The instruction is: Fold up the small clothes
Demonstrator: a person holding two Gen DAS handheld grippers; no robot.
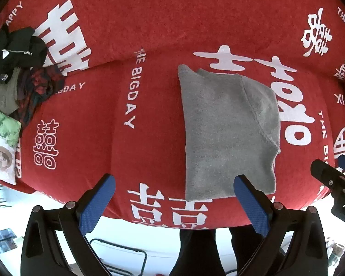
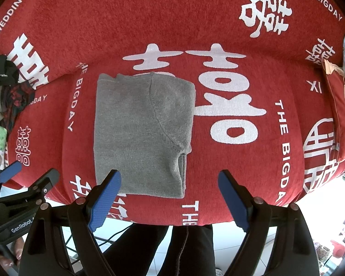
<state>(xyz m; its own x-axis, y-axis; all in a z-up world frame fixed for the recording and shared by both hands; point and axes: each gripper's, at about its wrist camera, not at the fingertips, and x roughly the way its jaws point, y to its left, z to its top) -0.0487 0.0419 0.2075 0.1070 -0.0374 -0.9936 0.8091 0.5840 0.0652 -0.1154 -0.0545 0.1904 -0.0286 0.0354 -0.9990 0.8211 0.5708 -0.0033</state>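
Observation:
A grey knit garment [image 1: 227, 133] lies folded into a neat rectangle on the red cover [image 1: 149, 23], sleeve folded across its top. It also shows in the right wrist view [image 2: 140, 133]. My left gripper [image 1: 174, 184] is open and empty, held above the cover's near edge just left of the garment's near end. My right gripper [image 2: 170, 179] is open and empty above the garment's near right corner. The right gripper's tip [image 1: 326, 174] shows at the right edge of the left wrist view; the left gripper [image 2: 27, 174] shows at the left of the right wrist view.
A heap of dark, olive and plaid clothes [image 1: 18, 69] lies at the far left on the red cover [image 2: 149, 11]. A printed cushion [image 1: 2, 142] sits below the heap. A red cushion [image 2: 342, 115] lies at the right. The floor and my legs [image 2: 163, 250] are below the edge.

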